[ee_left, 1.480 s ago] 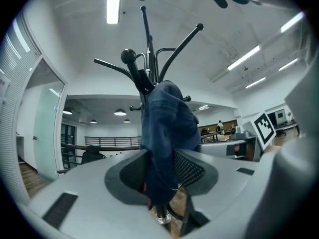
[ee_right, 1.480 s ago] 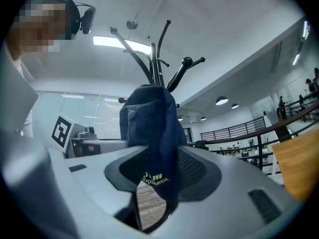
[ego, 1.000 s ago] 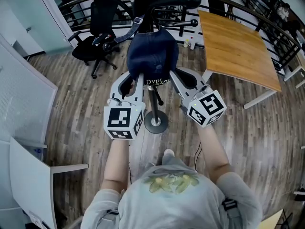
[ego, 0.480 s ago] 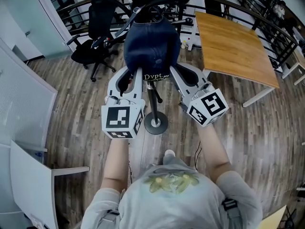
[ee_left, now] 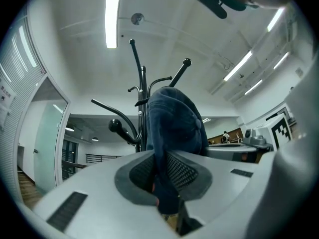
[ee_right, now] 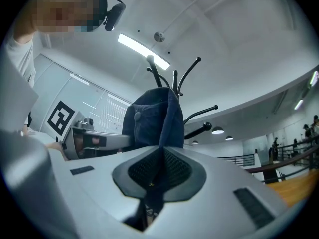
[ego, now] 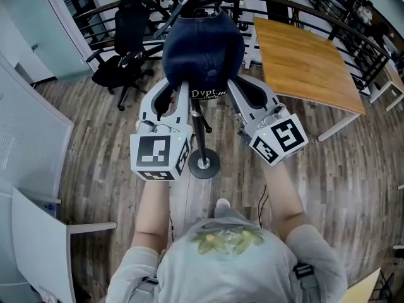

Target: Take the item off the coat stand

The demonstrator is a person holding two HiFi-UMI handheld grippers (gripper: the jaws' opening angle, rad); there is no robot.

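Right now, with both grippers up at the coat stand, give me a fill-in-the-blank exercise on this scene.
1. The coat stand carries a dark blue ____.
2. The left gripper and the right gripper are each ____ on that item's edge.
3. The table to the right has a ____ top.
4. The office chair is coloured ____.
Missing words: cap; shut; wooden; black.
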